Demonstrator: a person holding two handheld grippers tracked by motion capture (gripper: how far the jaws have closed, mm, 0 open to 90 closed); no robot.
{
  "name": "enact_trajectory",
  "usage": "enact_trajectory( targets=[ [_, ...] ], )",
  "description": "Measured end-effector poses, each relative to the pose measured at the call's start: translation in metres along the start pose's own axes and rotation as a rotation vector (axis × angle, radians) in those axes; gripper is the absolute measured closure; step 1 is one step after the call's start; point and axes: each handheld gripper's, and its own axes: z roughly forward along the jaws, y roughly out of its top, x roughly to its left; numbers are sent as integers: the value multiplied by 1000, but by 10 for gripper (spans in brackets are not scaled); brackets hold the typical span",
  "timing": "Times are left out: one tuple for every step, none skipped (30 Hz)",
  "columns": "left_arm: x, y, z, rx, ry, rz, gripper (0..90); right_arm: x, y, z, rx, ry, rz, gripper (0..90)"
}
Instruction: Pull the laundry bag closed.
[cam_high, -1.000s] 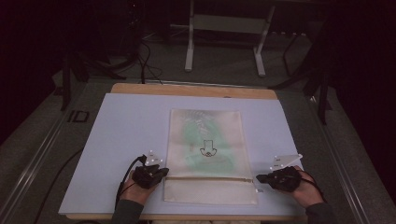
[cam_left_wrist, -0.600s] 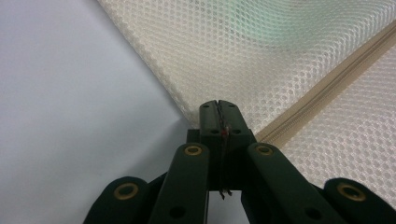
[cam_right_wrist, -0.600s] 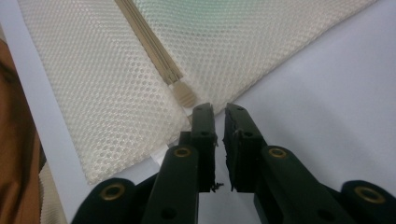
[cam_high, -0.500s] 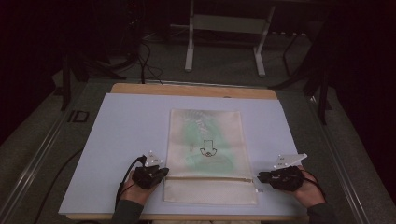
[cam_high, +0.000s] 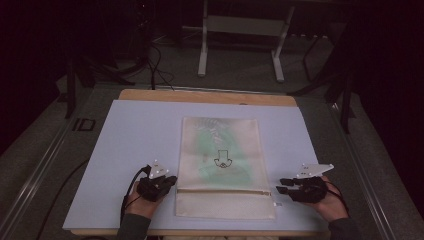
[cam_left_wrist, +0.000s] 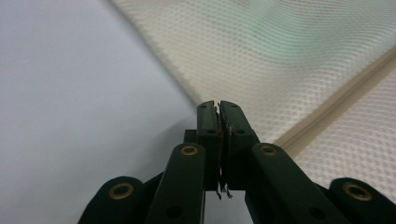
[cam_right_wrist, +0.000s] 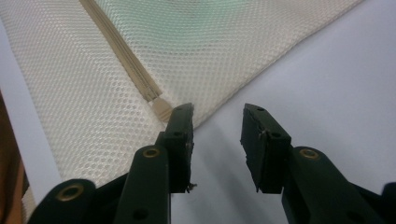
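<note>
A cream mesh bag with something green inside and a black arrow mark lies flat on the pale blue mat. A zipper runs across its near part. My left gripper rests at the bag's left edge. Its jaws have just been opening but stand all but together, nothing between them, with the mesh just beyond. My right gripper sits off the bag's right edge. Its jaws have just been opening and stand wide over bare mat, beside the zipper's end.
The mat lies on a wooden board whose far edge shows. Behind the table stands a white metal frame on the dark floor, with cables at the left. Bare mat stretches on both sides of the bag.
The right gripper's jaws have spread apart from shut. The left gripper still looks closed. Both hands stay where they were, and the bag has not moved.
</note>
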Motion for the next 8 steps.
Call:
enact_trajectory(
  targets=[
    [1,0,-1,0,10,-8,865,0,0,0,1,-5,0,631],
    [4,-1,-1,1,19,-12,865,0,0,0,0,-10,1,624],
    [6,-1,-2,5,29,-13,863,-1,0,0,-2,-13,5,619],
    [8,-2,-3,6,39,-12,863,-1,-1,0,-4,-14,9,613],
    [10,-3,-3,7,49,-20,863,-2,-1,0,-5,-17,12,608],
    [12,-3,-4,9,59,-25,863,-2,-2,0,-7,-21,12,603],
    [14,-4,-5,9,72,-31,863,-3,-2,0,-4,-23,18,597],
    [14,-4,-5,9,72,-31,862,-4,-3,0,-6,-26,23,595]
  ],
)
